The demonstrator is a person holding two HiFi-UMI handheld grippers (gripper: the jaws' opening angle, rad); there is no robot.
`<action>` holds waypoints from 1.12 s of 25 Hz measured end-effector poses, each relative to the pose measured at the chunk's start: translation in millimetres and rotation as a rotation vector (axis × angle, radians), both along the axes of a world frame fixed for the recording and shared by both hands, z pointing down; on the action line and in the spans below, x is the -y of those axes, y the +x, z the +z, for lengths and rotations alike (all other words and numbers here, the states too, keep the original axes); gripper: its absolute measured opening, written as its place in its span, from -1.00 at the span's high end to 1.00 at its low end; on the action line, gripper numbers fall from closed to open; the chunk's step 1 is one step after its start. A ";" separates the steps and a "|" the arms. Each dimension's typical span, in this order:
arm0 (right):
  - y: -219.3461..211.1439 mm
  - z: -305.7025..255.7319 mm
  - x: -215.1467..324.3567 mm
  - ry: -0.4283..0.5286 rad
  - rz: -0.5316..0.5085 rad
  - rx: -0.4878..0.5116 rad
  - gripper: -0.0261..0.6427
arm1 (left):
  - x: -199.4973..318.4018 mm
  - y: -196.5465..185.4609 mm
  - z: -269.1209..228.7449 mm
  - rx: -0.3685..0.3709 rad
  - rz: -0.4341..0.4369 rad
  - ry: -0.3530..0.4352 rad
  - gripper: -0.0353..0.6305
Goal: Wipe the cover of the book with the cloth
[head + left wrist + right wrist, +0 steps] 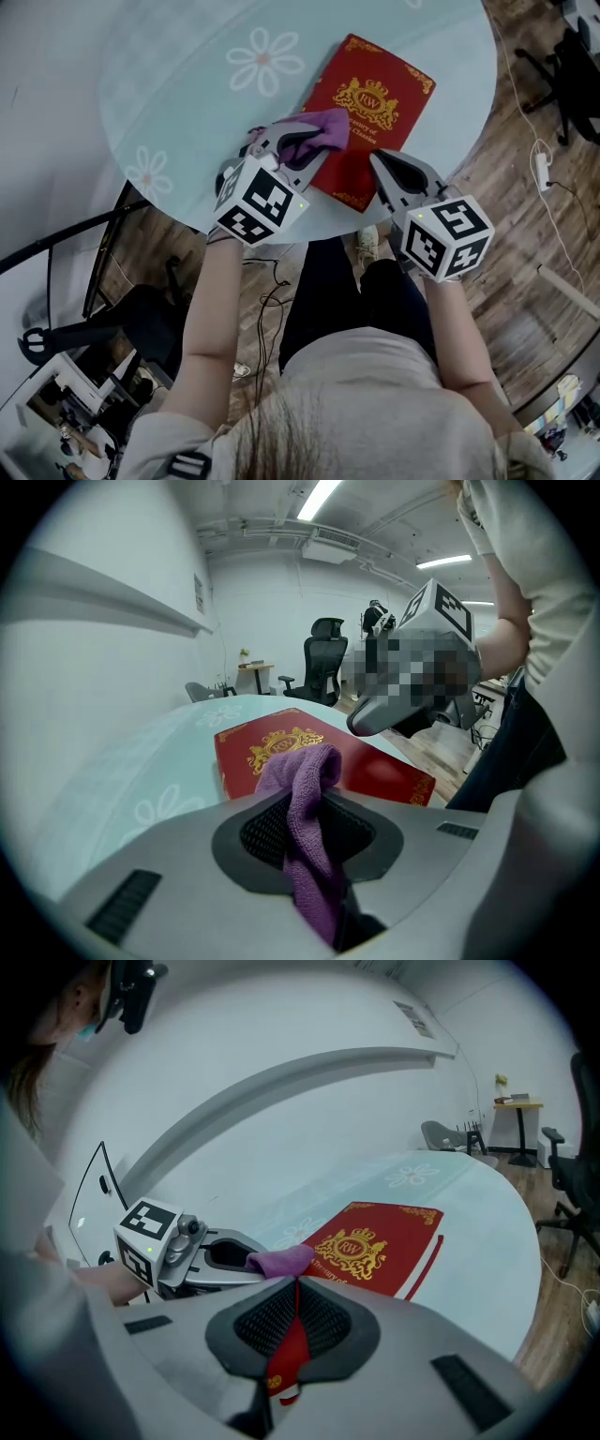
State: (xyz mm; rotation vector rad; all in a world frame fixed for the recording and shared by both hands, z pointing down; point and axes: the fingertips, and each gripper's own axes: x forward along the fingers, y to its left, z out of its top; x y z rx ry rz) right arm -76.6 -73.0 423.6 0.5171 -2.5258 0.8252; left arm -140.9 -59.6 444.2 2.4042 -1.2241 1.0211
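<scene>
A red book [370, 150] with a gold crest lies on the pale glass table [187, 94], near its front edge. My left gripper [302, 142] is shut on a purple cloth [323, 129], and the bunched cloth rests on the book's near left part. In the left gripper view the cloth [305, 780] hangs between the jaws over the book [375, 771]. My right gripper [377, 159] is shut, with its tips over the book's near right edge. Only a thin strip of red shows in its gap [295, 1302]. The right gripper view also shows the book [394, 1241] and the cloth [279, 1260].
The round table has white flower prints [265, 58], and its rim [309, 234] runs just under both grippers. Beyond it are a wooden floor, a cable [544, 169] at the right and black chair frames [103, 253] at the left. Office chairs [323, 658] stand far off.
</scene>
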 end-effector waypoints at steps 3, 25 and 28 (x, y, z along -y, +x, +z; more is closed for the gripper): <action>-1.1 0.4 -8.1 -0.002 -0.021 -0.002 0.85 | -8.6 -0.9 -0.3 0.009 -0.015 0.001 0.65; 17.7 0.4 -37.7 -0.003 -0.081 0.007 0.85 | -53.1 -0.7 -2.4 -0.022 -0.109 -0.006 0.65; 23.8 3.0 -42.6 -0.004 -0.085 -0.004 0.85 | -57.8 0.2 -4.1 -0.027 -0.125 -0.005 0.65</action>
